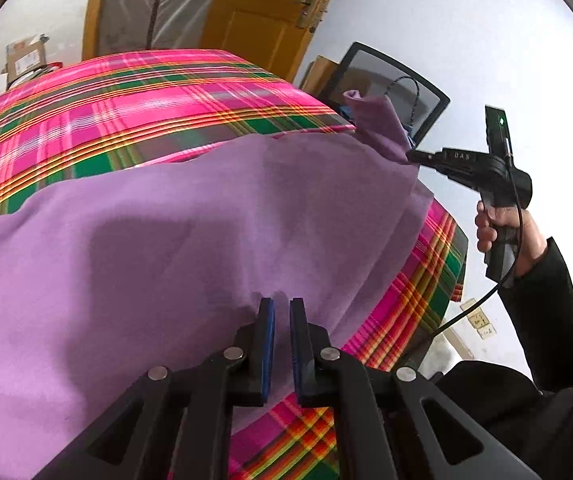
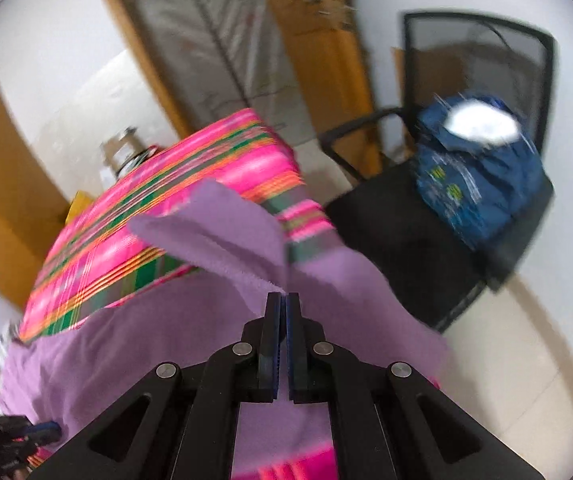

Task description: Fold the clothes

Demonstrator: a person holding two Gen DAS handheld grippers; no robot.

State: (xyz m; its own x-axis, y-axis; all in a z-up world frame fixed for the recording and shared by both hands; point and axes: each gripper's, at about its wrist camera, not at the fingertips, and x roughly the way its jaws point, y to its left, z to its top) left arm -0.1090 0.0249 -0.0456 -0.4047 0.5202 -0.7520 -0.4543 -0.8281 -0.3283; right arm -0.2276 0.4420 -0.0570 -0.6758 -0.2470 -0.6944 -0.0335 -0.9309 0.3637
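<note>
Two black two-finger grippers work one plain lilac cloth garment (image 1: 190, 216), which lies spread over a table covered by a bright pink, green and orange plaid cloth (image 1: 134, 96). In the left wrist view, the left gripper (image 1: 282, 304) sits at the near edge of the garment with its blue-padded fingers (image 1: 267, 320) a narrow gap apart and a small pucker of the lilac fabric at the tips; whether the pads truly pinch it cannot be told. Farther right, the right gripper (image 1: 411, 156), held in a person's hand (image 1: 504, 230) in a dark sleeve, has its tips together on a lifted corner of the garment at the table's far right edge. A yellow-brown wooden door (image 1: 270, 12) stands behind.

In the right wrist view, which is blurred, the right gripper (image 2: 287, 296) has its jaws brought together on the lilac cloth (image 2: 222, 240), whose corner stands up as a folded flap just beyond the tips. To the right, well apart from the table, stands a black mesh office chair (image 2: 446, 240) bearing a crumpled blue bag (image 2: 482, 184).
</note>
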